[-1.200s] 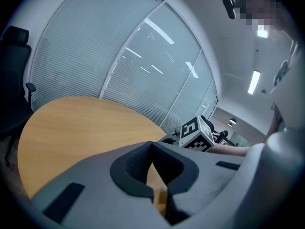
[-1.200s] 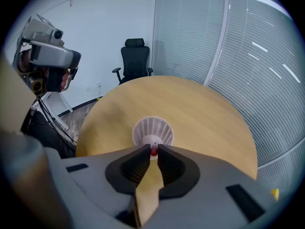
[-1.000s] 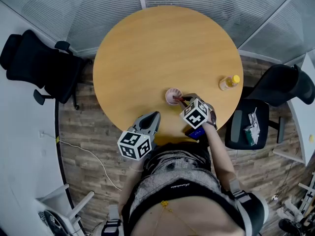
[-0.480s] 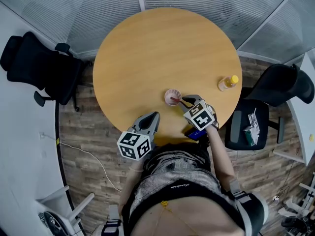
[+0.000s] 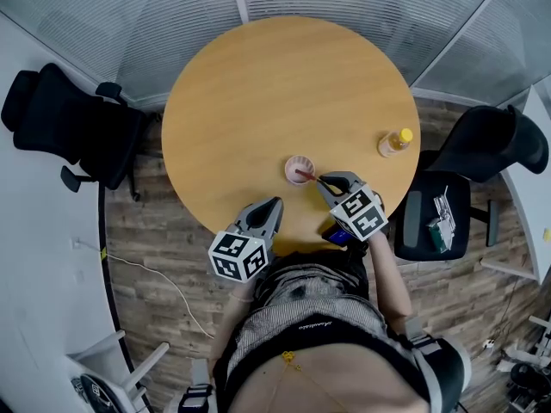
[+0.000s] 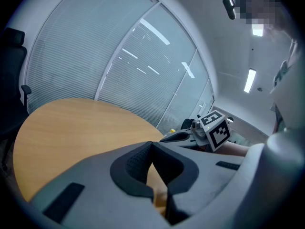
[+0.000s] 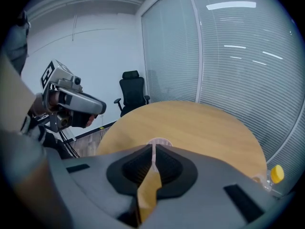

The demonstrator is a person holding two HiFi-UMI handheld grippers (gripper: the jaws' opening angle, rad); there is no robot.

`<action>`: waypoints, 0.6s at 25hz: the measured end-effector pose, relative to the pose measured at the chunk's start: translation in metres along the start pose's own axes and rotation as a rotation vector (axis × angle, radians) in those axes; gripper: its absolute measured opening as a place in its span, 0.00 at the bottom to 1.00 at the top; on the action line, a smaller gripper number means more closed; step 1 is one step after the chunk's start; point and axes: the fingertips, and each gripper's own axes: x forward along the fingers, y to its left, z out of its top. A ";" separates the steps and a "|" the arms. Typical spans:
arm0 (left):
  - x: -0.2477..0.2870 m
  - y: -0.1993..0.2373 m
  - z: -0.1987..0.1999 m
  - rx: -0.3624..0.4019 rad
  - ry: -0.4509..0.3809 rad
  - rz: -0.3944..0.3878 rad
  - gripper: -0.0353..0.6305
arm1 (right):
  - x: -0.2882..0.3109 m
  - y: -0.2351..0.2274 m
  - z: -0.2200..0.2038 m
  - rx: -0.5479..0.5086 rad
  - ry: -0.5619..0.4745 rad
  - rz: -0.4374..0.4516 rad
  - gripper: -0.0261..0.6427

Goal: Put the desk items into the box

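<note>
On the round wooden table (image 5: 284, 76) a small pink cup (image 5: 300, 169) stands near the front edge, with a thin red stick (image 5: 303, 175) lying in it. My right gripper (image 5: 320, 180) hangs just right of the cup, apart from it. Its jaws have just been closing and stand a thin slit apart with nothing between them. In the right gripper view the cup (image 7: 158, 141) shows just beyond the tips (image 7: 152, 147). My left gripper (image 5: 274, 203) sits at the table's front edge, shut and empty, its pads meeting at the tip (image 6: 151, 144).
A yellow-capped bottle (image 5: 393, 144) stands at the table's right edge. A black office chair (image 5: 77, 123) stands to the left. Another (image 5: 495, 149) is at the right, beside a seat (image 5: 435, 218) with small items on it. A blue object (image 5: 337, 233) shows under my right gripper.
My right gripper has drawn back from the cup towards the person and risen. The red stick stays in the cup. The left gripper has not moved.
</note>
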 end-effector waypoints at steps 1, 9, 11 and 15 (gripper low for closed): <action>0.001 -0.003 0.000 0.005 0.000 -0.005 0.05 | -0.004 0.002 0.000 -0.006 -0.003 0.007 0.09; 0.005 -0.029 0.013 0.057 -0.034 -0.050 0.05 | -0.027 0.031 0.022 0.019 -0.162 0.095 0.08; 0.003 -0.035 0.018 0.074 -0.045 -0.063 0.05 | -0.036 0.038 0.033 0.028 -0.228 0.109 0.08; 0.000 -0.046 0.028 0.118 -0.064 -0.081 0.05 | -0.052 0.044 0.056 0.044 -0.334 0.120 0.08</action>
